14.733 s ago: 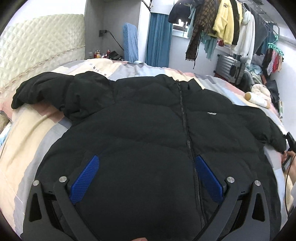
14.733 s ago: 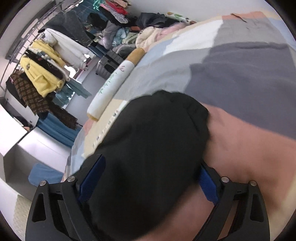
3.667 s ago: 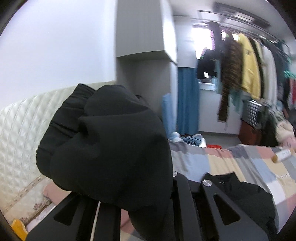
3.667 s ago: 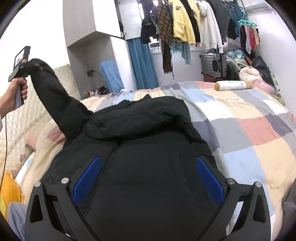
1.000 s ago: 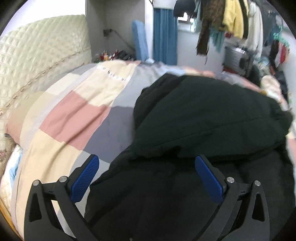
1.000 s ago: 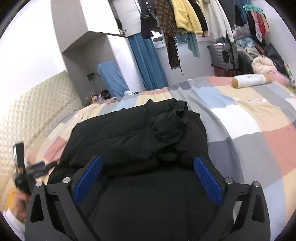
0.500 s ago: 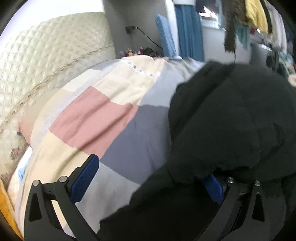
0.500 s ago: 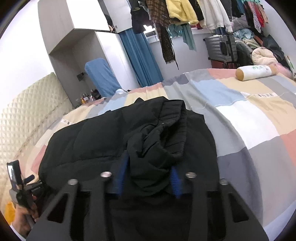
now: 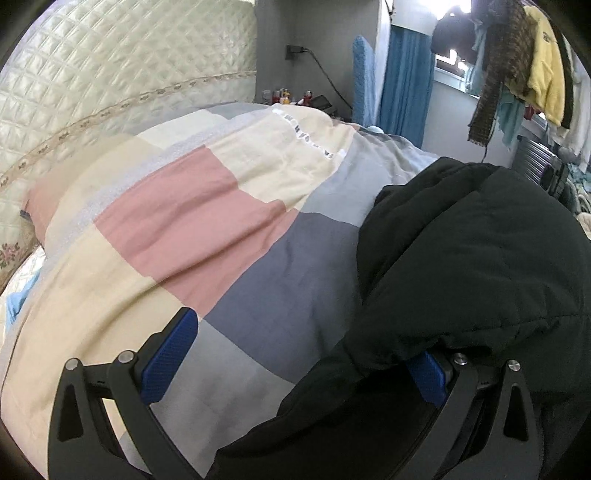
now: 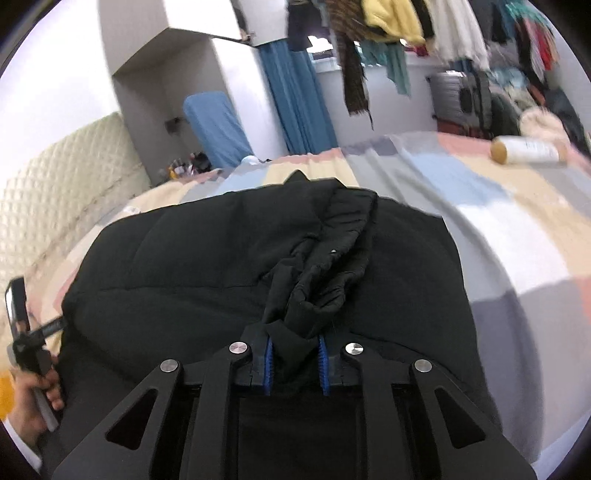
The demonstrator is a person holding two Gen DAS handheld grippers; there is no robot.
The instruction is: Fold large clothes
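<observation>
A black puffer jacket (image 10: 203, 277) lies on the patchwork quilt (image 10: 498, 229), its sleeves folded in over the body. The jaws of my right gripper (image 10: 295, 354) are closing, and their blue pads pinch a bunched fold of the sleeve (image 10: 332, 266) lying on top. In the left wrist view the jacket (image 9: 480, 277) fills the right side. My left gripper (image 9: 295, 365) stands open at the jacket's left edge. Its left finger hangs over bare quilt (image 9: 184, 229), and the black fabric drapes over its right finger. A hand (image 10: 33, 398) holds that gripper at the far left of the right wrist view.
A quilted cream headboard (image 9: 110, 74) runs along the left. A cylindrical bolster (image 10: 528, 149) lies at the bed's far right. Hanging clothes (image 10: 406, 22) and a suitcase (image 10: 454, 96) stand beyond the bed. A blue-covered chair (image 10: 214, 125) and a cluttered nightstand sit at the back.
My right gripper's jaws went from wide open to pinched on the sleeve fold. My left gripper slid left and lower to the jacket's edge, so more quilt shows.
</observation>
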